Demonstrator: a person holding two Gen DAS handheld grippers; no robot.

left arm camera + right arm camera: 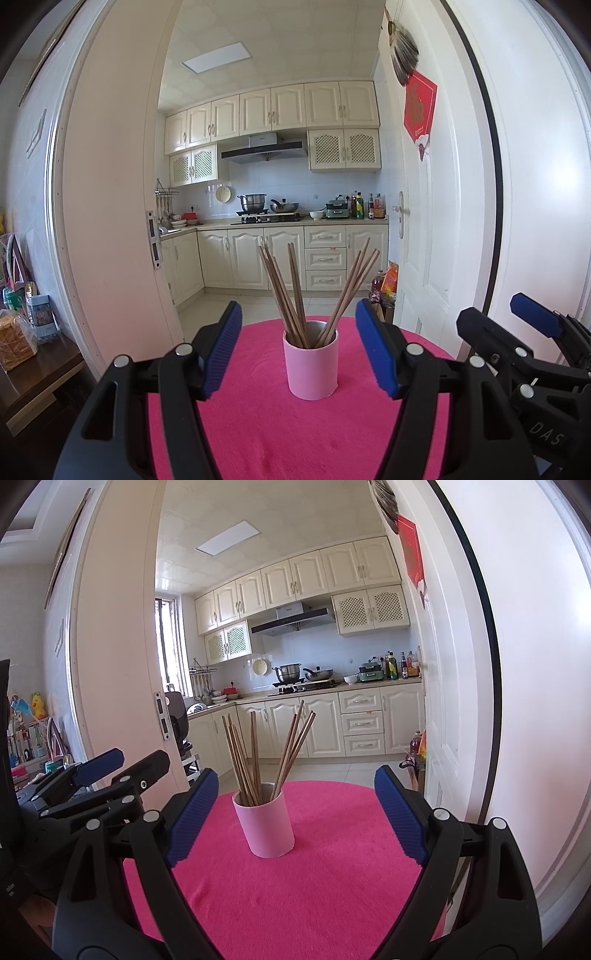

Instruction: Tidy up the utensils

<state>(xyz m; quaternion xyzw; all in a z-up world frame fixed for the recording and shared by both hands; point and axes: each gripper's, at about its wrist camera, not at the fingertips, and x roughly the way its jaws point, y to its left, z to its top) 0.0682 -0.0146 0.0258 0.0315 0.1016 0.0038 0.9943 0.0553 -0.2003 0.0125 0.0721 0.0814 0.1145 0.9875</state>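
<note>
We hold both grippers level over the pink cloth (pixel 258 424), and neither has anything in it. The left gripper (pixel 299 347) fills the lower half of its own view with jaws wide apart; the pink cup (pixel 311 365) stands upright in the centre of that frame, beyond the blue pads and touching neither. The right gripper (pixel 295 816) also has its jaws spread wide and empty, with the cup a little left of centre in its view.

The chopsticks (pixel 295 291) already stand in the cup, fanned in two loose groups leaning left and right. We see no stray utensils lying on the cloth in either view. So we judge the sorting largely done, perhaps finished; what may remain is tidying the bundle or drawing the grippers away.
</note>
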